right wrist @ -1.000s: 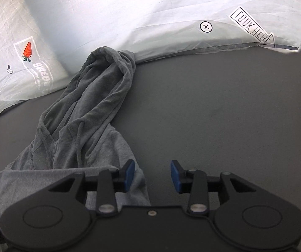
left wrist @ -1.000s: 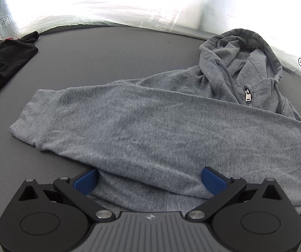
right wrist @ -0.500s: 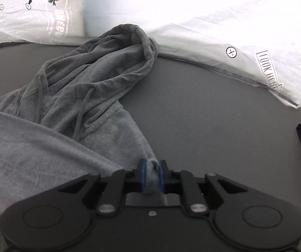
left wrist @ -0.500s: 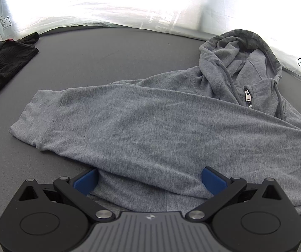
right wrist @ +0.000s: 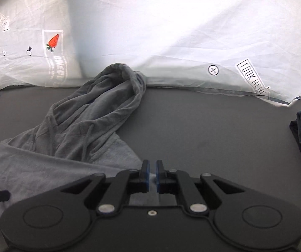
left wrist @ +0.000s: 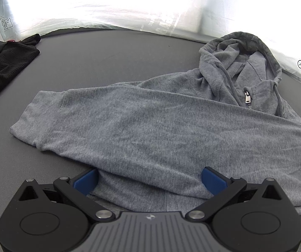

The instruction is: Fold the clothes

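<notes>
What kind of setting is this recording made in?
Probably a staged data-collection table, not a lived-in room: a dark grey padded tabletop, a white printed backdrop sheet with carrot and crosshair marks, and a grey zip-up hoodie spread for folding.

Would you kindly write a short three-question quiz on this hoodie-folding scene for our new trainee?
1. True or false: the left gripper is clamped shut.
2. What do the right gripper pads pinch? A) black garment B) grey hoodie C) white sheet
3. Which metal part shows below the hood?

Key: 1 false, its jaws stand wide. 2 B, a fold of its fabric. 3 the zipper pull.
</notes>
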The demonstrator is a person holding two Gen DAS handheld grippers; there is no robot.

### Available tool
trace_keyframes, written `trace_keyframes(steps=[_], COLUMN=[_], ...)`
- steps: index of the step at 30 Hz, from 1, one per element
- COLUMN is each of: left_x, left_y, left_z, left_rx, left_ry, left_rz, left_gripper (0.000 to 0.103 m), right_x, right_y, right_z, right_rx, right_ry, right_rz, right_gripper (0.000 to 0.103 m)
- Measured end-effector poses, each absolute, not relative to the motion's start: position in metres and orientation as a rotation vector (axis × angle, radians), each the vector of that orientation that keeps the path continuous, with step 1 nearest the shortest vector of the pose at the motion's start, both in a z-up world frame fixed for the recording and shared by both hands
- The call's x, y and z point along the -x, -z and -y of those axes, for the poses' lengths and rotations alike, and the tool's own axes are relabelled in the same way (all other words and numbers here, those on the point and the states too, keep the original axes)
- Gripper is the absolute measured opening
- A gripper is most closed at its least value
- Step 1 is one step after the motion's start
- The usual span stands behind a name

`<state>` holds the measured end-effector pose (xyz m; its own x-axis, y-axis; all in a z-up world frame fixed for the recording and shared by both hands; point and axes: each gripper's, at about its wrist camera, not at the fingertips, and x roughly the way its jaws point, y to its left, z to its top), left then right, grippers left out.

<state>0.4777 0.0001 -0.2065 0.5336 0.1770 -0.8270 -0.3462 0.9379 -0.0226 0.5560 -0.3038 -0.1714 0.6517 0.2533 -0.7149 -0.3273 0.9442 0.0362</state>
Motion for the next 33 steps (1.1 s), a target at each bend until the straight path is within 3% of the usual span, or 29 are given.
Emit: trace_keyframes(steps=[3, 8, 13, 15, 16, 17, 26, 33], left_x=[-0.478, -0.478, -0.478, -0.477, -0.472, -0.465, -0.421, -0.440], left_y=[0.206, 0.206, 0.203, 0.199, 0.196, 0.193, 0.210, 0.211], left_z=[-0.001, -0.001, -0.006, -0.013, -0.018, -0.025, -0.134, -0.160], left_rx=[0.192, 0.192, 0.215, 0.248, 0.274, 0.299, 0.536, 0.489], left_ry=[-0.311, -0.308, -0.294, -0.278, -0.288, -0.322, -0.675, -0.743], left_rz=[-0.963, -0.964, -0.983, -0.995, -0.976, -0.944, -0.881, -0.828], left_gripper=[0.103, 0.103, 0.103, 0.103, 0.103, 0.103, 0.103, 0.102], right_x=[-0.527, -0.509, -0.510, -0.506, -0.504, -0.503, -0.486, -0.481], right_y=[0.193, 0.208, 0.197, 0.192, 0.192, 0.195, 0.224, 0.228], right_z=[0.283, 0.293, 0.287, 0.282, 0.279, 0.275, 0.269, 0.269], right_rx=[0.134, 0.081, 0.115, 0.097, 0.085, 0.079, 0.117, 0.110], right_ry=[-0.387, -0.255, -0.208, -0.235, -0.248, -0.254, -0.286, -0.290], right_rz=[-0.857, -0.843, -0.844, -0.820, -0.820, -0.829, -0.783, -0.741], right_gripper=[0.011, 0.030, 0.036, 0.065, 0.092, 0.097, 0.103, 0.103])
